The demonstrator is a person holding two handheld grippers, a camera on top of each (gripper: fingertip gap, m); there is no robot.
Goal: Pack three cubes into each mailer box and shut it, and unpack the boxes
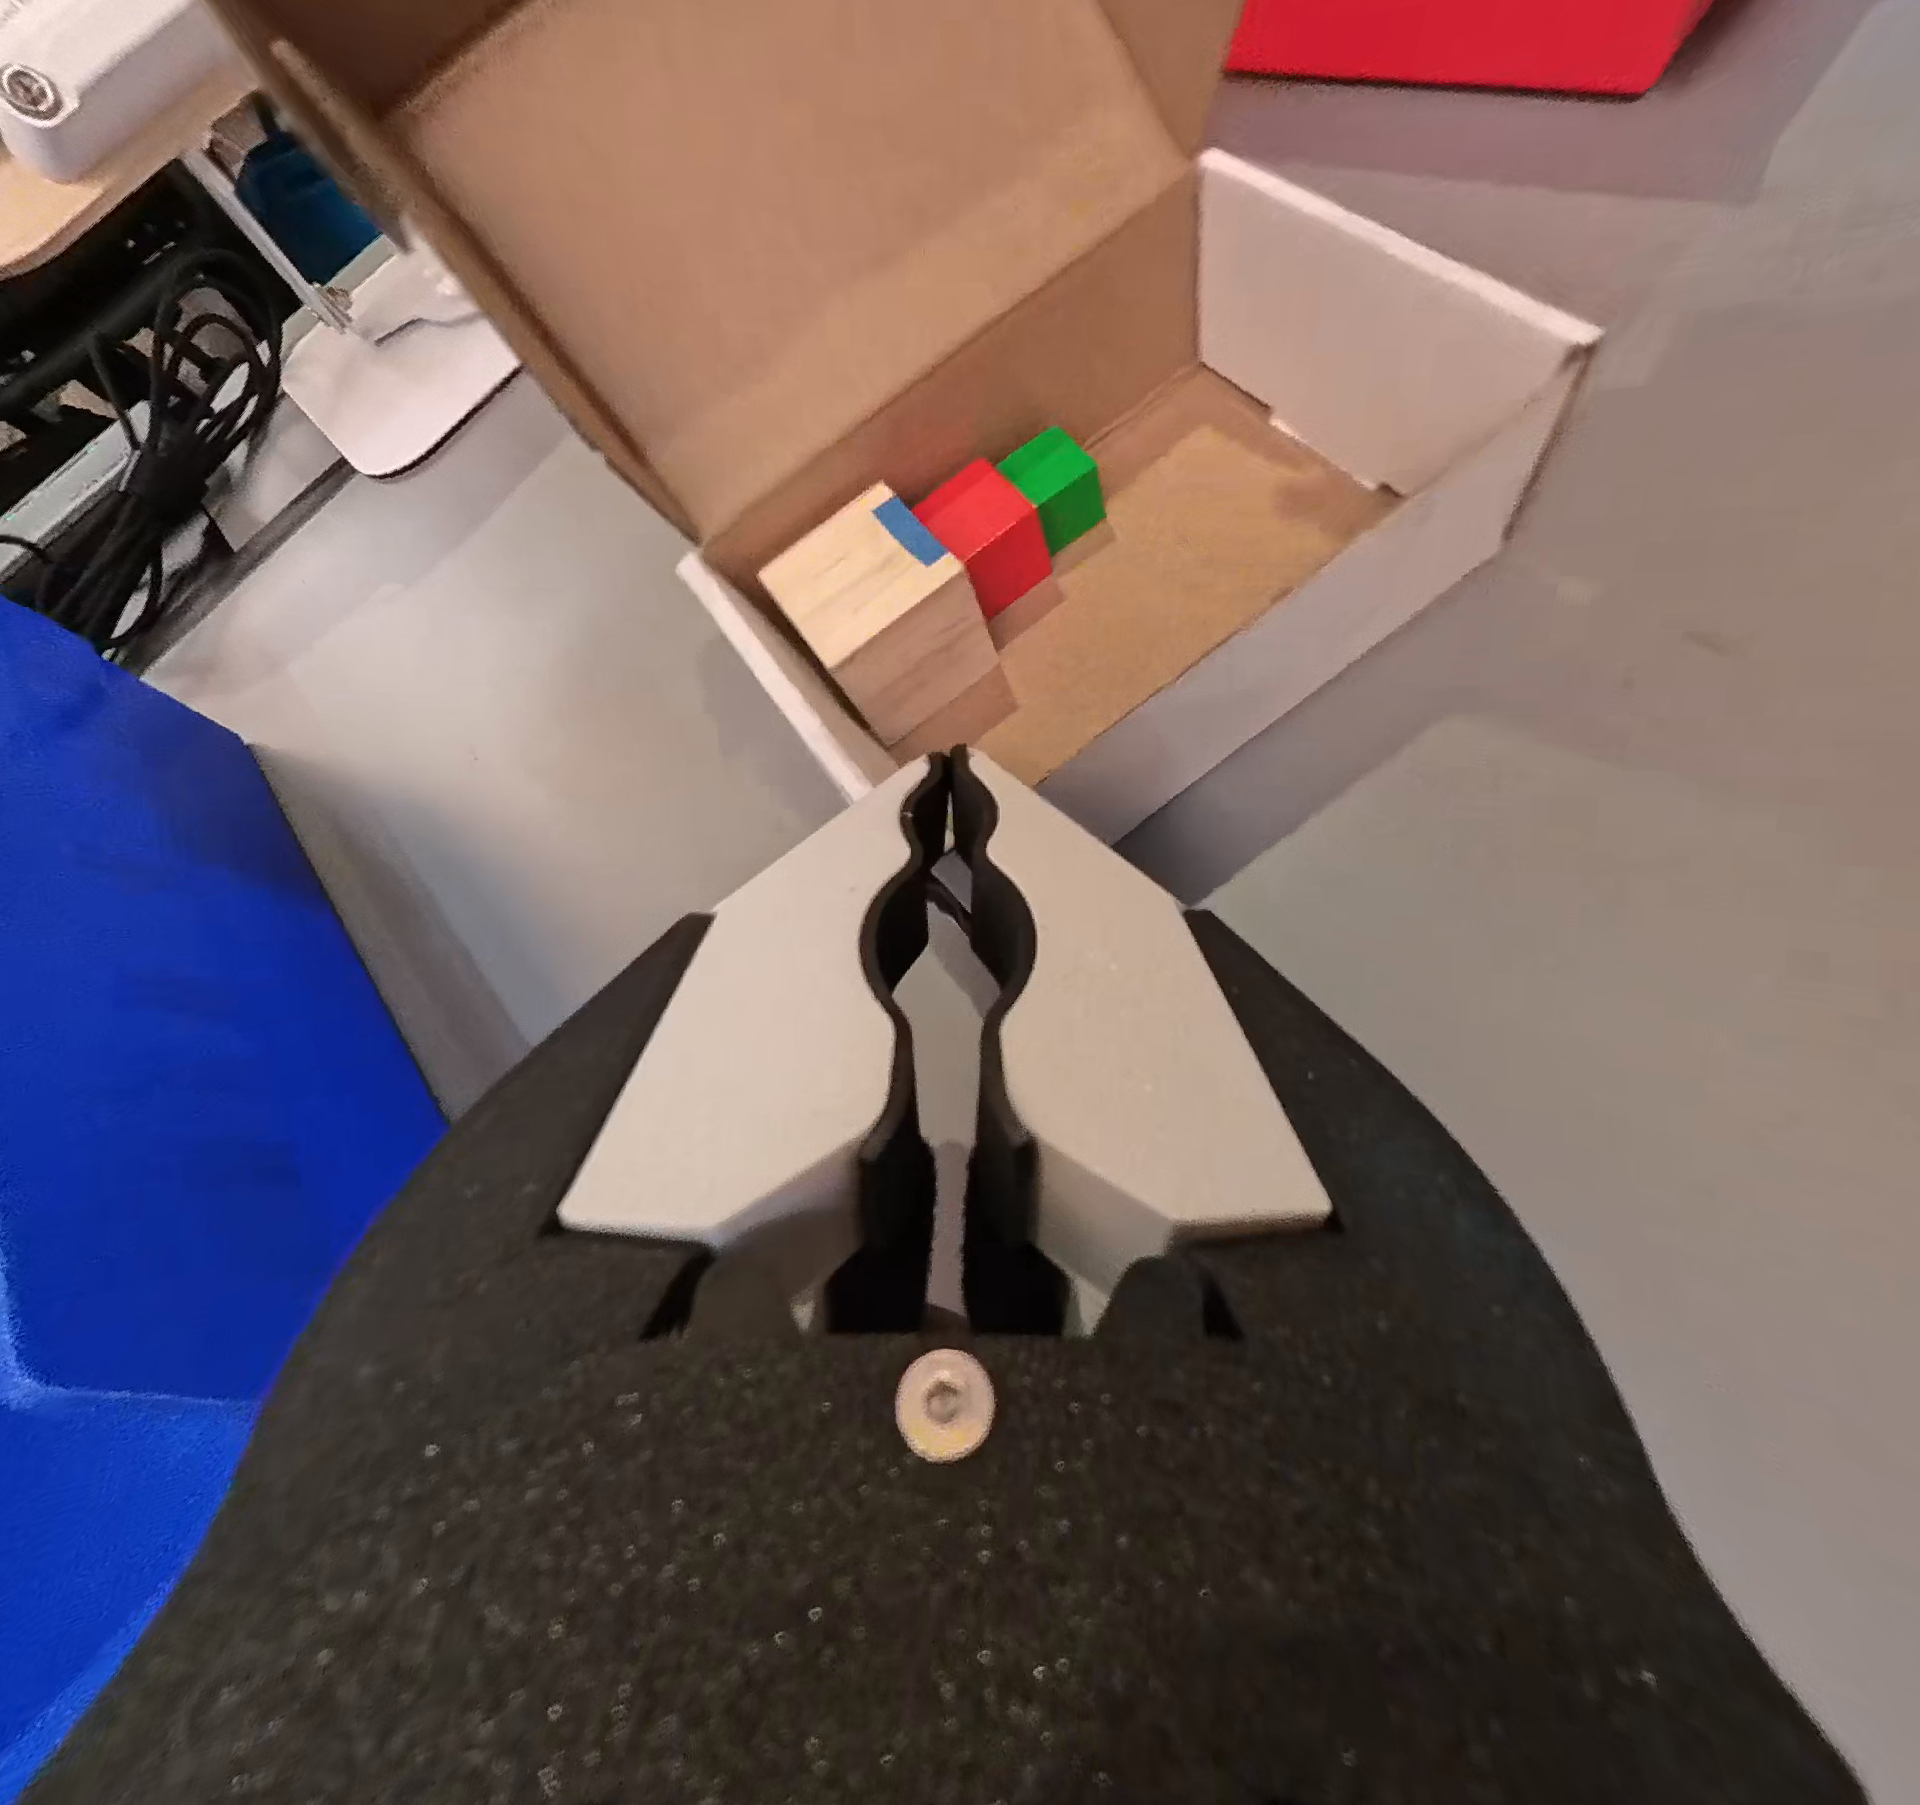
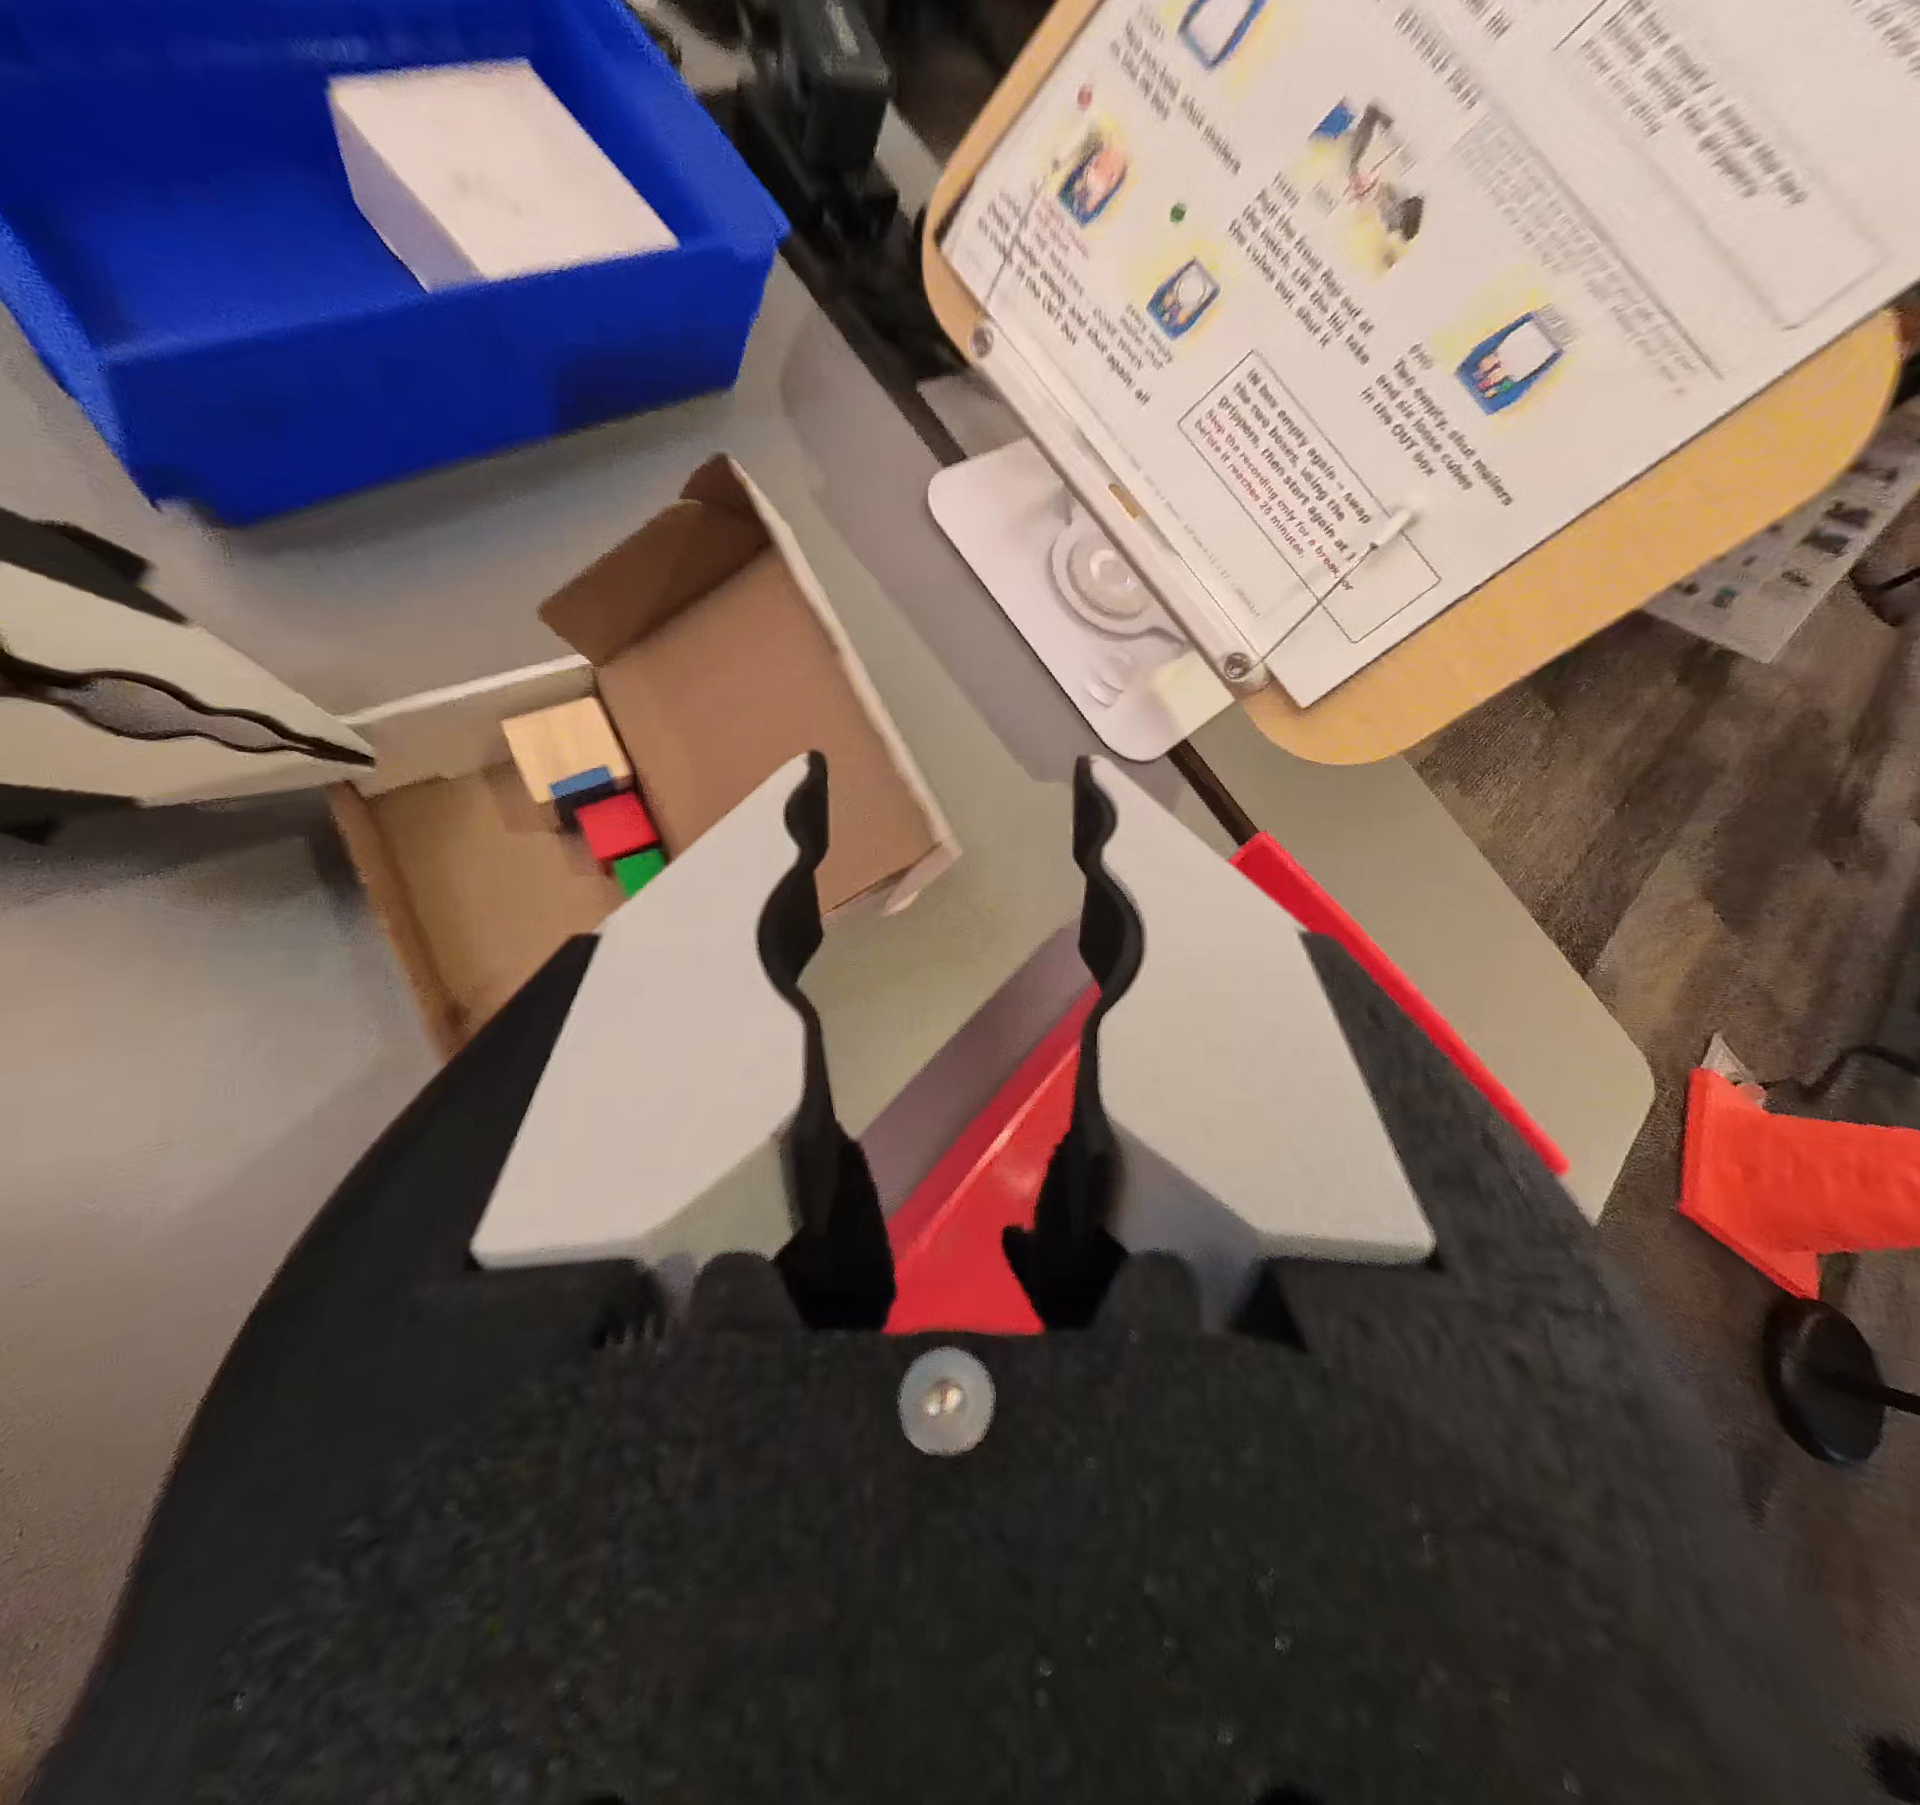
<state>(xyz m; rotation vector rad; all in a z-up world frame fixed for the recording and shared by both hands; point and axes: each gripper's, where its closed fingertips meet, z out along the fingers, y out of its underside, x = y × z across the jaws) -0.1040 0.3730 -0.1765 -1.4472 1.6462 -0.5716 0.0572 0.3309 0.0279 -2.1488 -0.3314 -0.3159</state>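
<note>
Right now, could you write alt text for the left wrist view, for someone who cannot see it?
An open mailer box sits on a grey table with its lid raised, holding a row of three cubes against its hinge side: a wooden cube, a red cube and a green cube. The shut left tongs hover at its near corner, holding nothing.

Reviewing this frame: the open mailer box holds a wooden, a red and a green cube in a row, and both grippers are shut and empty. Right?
Not quite. The right gripper is open, its jaws spread, as the right wrist view shows. The rest holds: the left gripper is shut and empty, and the mailer box holds the wooden cube, red cube and green cube.
</note>
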